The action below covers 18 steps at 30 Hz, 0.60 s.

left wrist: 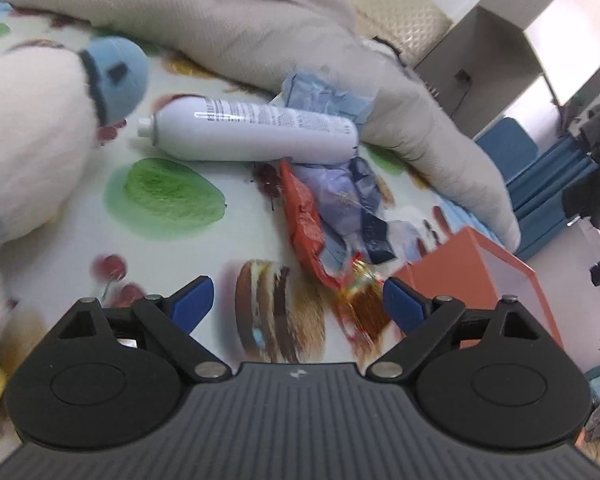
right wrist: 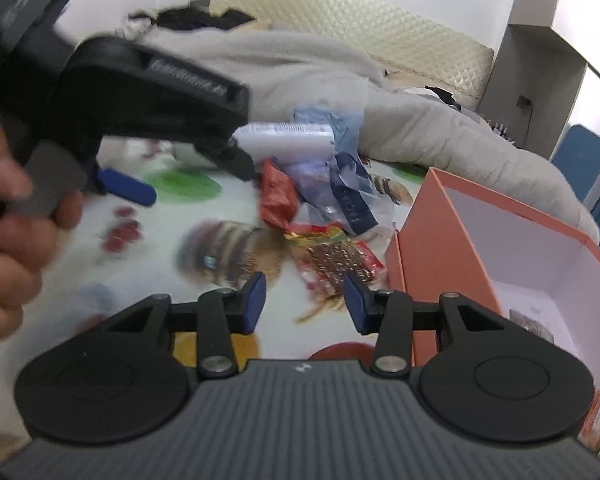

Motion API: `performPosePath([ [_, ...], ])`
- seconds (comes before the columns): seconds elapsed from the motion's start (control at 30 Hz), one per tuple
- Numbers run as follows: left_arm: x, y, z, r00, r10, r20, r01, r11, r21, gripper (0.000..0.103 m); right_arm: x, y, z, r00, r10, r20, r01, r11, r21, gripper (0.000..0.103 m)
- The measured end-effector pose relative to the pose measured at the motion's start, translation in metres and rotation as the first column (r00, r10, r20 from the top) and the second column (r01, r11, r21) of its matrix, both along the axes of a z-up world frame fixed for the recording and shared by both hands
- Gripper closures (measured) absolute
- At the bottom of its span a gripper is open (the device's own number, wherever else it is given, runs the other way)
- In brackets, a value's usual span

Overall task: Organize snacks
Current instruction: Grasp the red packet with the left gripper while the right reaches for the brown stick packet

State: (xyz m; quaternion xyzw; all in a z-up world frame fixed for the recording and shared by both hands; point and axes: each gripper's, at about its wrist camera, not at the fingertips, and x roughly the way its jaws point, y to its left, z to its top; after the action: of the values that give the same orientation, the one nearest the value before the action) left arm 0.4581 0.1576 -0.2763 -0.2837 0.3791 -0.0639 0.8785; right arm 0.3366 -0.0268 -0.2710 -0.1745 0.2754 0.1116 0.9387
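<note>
reaching in for the snack pile looks like the step in hand, nothing picked up yet. the left gripper [left wrist: 298, 304] has its jaws spread wide and empty, hanging over the printed bedsheet [left wrist: 168, 248] just short of the wrappers. the right gripper [right wrist: 304, 300] has its jaws about half apart, also with nothing pinched, and the gold and red snack packet [right wrist: 334, 258] sits just past its fingertips.

the snacks are in a loose heap on the sheet: a red wrapper [left wrist: 302, 216], a crumpled purple and navy wrapper [left wrist: 350, 196] lying against it, and the gold one at the near end. behind them a white spray can [left wrist: 256, 130] lies on its side, touching a blue crinkly bag [left wrist: 324, 94], with a grey blanket [left wrist: 228, 8] bunched up behind. the orange box [right wrist: 432, 240] stands open just right of the pile, and there seems to be one small thing already in its bottom, too blurry to say what.

my guess: the gold packet is the nearest grab for the right side. it's flat on a soft sheet, so the jaws need to come down low and straddle an edge, then lift it over the box wall. the left one could take the red wrapper without them crowding each other.
</note>
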Motion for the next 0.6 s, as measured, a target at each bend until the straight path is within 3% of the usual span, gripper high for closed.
performPosePath([
  [0.1, 0.032, -0.004, -0.013, 1.0, -0.01, -0.01, 0.01, 1.0, -0.016, 0.01, 0.019, 0.008, -0.013, 1.0, 0.004, 0.014, -0.003, 0.999, -0.042, 0.058],
  [0.33, 0.103, -0.017, -0.033, 0.997, -0.043, -0.066, 0.047, 0.996, 0.069, 0.01, 0.052, 0.014, -0.035, 1.0, 0.02, 0.007, -0.02, 0.999, -0.036, 0.057],
  [0.43, 0.12, -0.018, -0.038, 0.997, -0.056, -0.053, 0.06, 0.994, 0.086, 0.01, 0.06, 0.016, -0.039, 0.999, 0.034, 0.021, -0.033, 0.999, -0.036, 0.057],
  [0.57, 0.132, -0.022, -0.037, 0.993, -0.108, -0.039, 0.11, 0.992, 0.064, 0.017, 0.071, 0.019, -0.045, 0.998, 0.058, 0.023, -0.056, 0.997, -0.06, 0.058],
  [0.6, 0.136, -0.024, -0.038, 0.991, -0.129, -0.042, 0.131, 0.989, 0.061, 0.024, 0.071, 0.02, -0.047, 0.998, 0.063, 0.026, -0.061, 0.996, -0.068, 0.059],
])
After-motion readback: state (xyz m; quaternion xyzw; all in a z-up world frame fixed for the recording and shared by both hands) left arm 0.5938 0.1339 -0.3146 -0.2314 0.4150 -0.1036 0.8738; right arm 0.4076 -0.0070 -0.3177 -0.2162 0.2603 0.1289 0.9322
